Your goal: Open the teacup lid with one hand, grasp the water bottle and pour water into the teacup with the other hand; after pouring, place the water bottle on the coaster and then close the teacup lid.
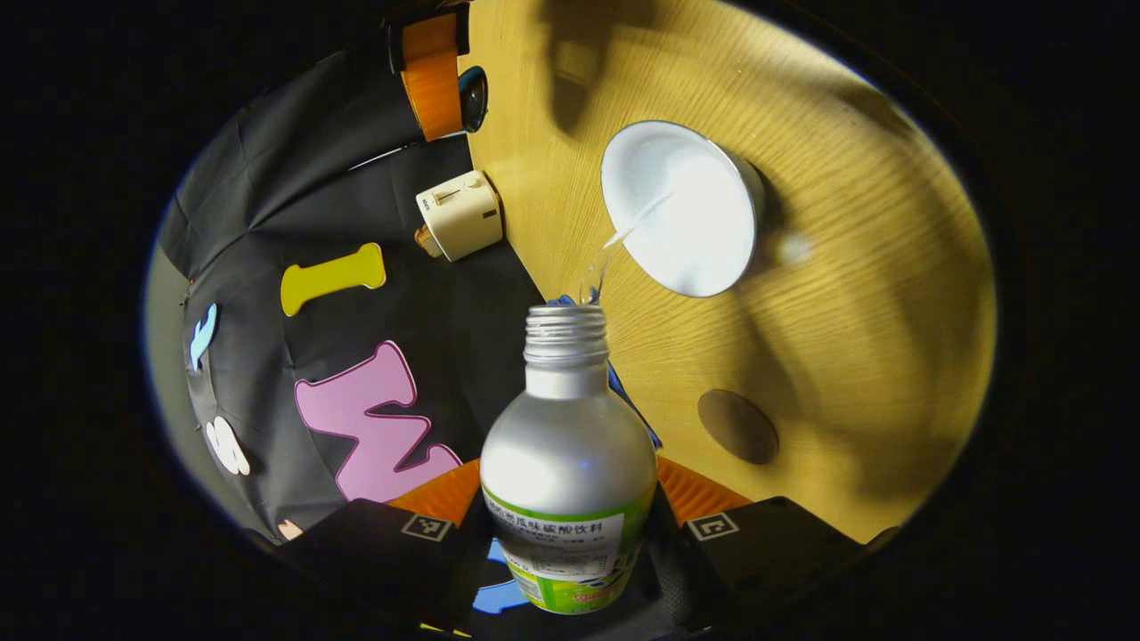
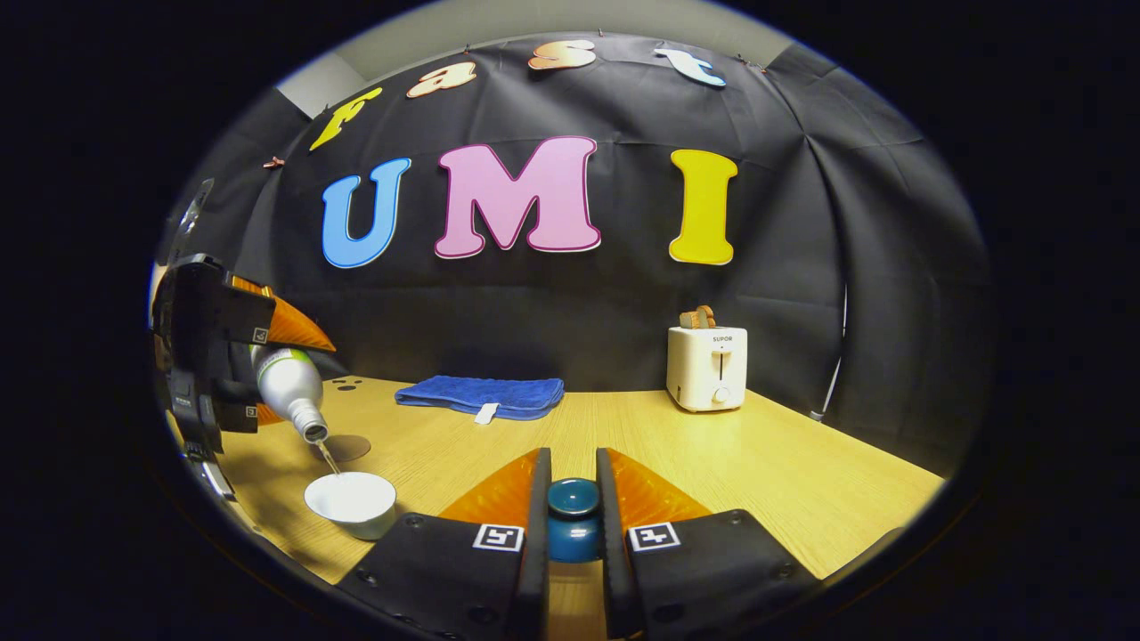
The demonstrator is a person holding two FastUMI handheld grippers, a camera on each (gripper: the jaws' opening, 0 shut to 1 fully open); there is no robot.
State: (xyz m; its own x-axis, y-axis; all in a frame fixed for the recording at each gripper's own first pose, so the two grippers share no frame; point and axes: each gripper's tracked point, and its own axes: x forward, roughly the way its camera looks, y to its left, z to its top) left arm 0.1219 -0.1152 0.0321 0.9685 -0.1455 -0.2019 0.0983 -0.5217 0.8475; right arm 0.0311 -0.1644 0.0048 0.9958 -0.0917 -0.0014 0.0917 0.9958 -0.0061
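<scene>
Claw work first: the left claw [image 1: 570, 534] is clamped on the silver metal water bottle with a green label [image 1: 566, 463], both fingers pressing its lower body, and the bottle is tipped mouth-down with its threaded neck uncapped. A thin stream of water [image 1: 623, 233] runs from the mouth into the white round teacup [image 1: 686, 209], which stands open on the light wooden bench [image 1: 846, 294]. A dark brown round coaster [image 1: 737, 425] lies bare on the bench near the cup, apart from it.

In the right gripper view the right claw [image 2: 573, 507] is closed on the dark teal round-knobbed teacup lid [image 2: 573, 512], gripped between both fingers and held above the bench's near edge. From there the cup [image 2: 351, 503] sits toward the bench's left edge, with the tilted bottle [image 2: 289, 387] above it in the other claw [image 2: 249, 374]. A folded blue towel [image 2: 481, 395] lies along the far edge by the black cloth wall, and a cream toaster [image 2: 707, 367] holding a slice of bread stands toward the far right corner.
</scene>
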